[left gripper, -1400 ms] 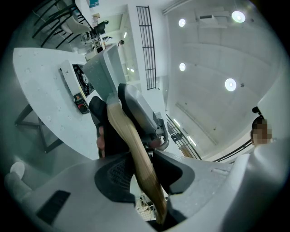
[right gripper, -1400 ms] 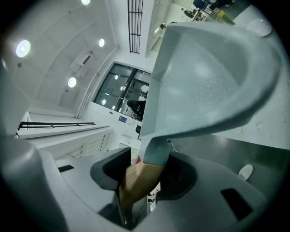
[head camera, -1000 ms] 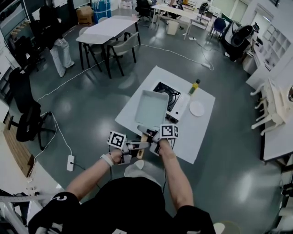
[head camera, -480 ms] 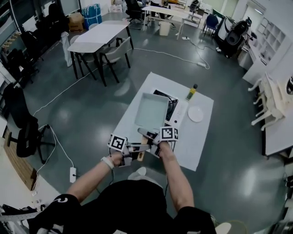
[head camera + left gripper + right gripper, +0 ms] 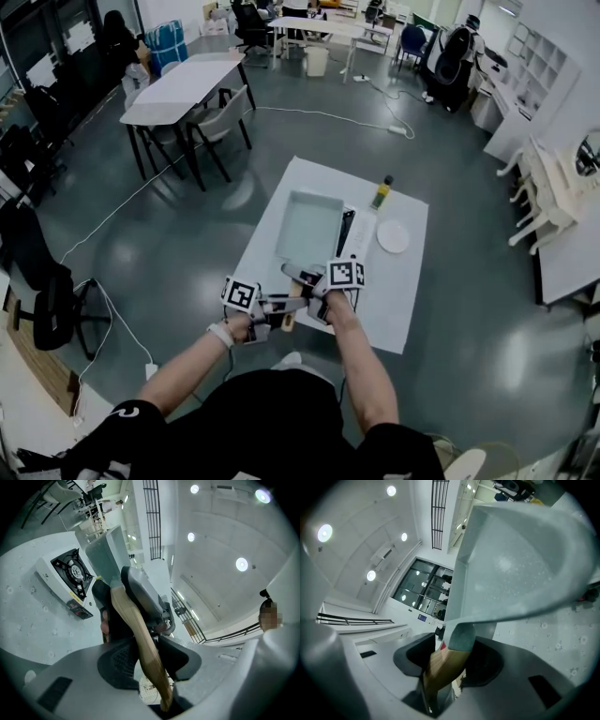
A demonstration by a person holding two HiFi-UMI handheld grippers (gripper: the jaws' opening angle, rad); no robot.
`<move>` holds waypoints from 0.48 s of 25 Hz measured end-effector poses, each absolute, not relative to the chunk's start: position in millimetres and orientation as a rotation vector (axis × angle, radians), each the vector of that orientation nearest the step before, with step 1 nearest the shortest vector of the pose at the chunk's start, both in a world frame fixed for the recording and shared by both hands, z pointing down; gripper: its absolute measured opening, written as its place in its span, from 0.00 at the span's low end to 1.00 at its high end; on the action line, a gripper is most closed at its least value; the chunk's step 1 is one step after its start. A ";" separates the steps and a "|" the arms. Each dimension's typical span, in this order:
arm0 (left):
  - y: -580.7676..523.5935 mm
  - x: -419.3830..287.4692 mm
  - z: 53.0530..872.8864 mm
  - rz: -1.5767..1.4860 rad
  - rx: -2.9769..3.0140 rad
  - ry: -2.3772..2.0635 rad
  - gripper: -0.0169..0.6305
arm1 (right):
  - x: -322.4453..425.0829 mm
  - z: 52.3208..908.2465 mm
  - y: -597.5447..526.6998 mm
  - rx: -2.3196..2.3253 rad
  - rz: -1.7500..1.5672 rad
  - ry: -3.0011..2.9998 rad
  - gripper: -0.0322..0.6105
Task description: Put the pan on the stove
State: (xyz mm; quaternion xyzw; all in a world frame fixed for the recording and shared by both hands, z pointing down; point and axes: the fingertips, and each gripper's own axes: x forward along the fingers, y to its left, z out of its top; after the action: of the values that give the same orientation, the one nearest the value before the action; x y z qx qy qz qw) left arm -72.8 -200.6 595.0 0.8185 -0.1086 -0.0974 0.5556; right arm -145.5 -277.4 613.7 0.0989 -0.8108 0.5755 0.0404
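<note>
Holding the pan (image 5: 309, 228) aloft at frame centre, partly over the stove (image 5: 49, 573), with left gripper (image 5: 279, 307) and right gripper (image 5: 306, 283) both clamped on the wooden handle (image 5: 140, 639). Keep it level, line up with the burner (image 5: 75, 571), lower gently, let go only once seated

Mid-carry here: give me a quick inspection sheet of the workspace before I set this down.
Surface: white tabletop, mostly bare.
Job's things: pan held aloft by its wooden handle, not yet on the stove.
Clutter: bottle and white plate beside the stove.
Grippers: left gripper and right gripper both clamped on the handle.
Cables: white cable across the floor.
Surroundings: table with chairs, shelving.
</note>
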 end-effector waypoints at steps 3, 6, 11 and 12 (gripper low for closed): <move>-208.2 -72.3 593.9 -0.208 1.927 -0.252 0.21 | -141.4 610.1 -287.4 0.340 1.747 -2.494 0.30; -218.6 -71.3 590.7 -0.201 1.902 -0.236 0.21 | -141.2 603.8 -301.4 0.337 1.736 -2.533 0.30; -226.7 -66.9 587.4 -0.177 1.905 -0.221 0.21 | -135.0 598.6 -312.1 0.366 1.726 -2.550 0.30; -227.3 -64.5 585.6 -0.169 1.916 -0.213 0.21 | -133.3 596.5 -312.8 0.359 1.725 -2.559 0.30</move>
State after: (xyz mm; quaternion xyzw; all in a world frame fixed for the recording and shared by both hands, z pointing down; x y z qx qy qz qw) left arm -64.5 -227.3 585.6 0.8153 -0.0908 -0.0717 0.5674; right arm -133.3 -312.8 596.5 0.1156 -0.8236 0.5550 0.0174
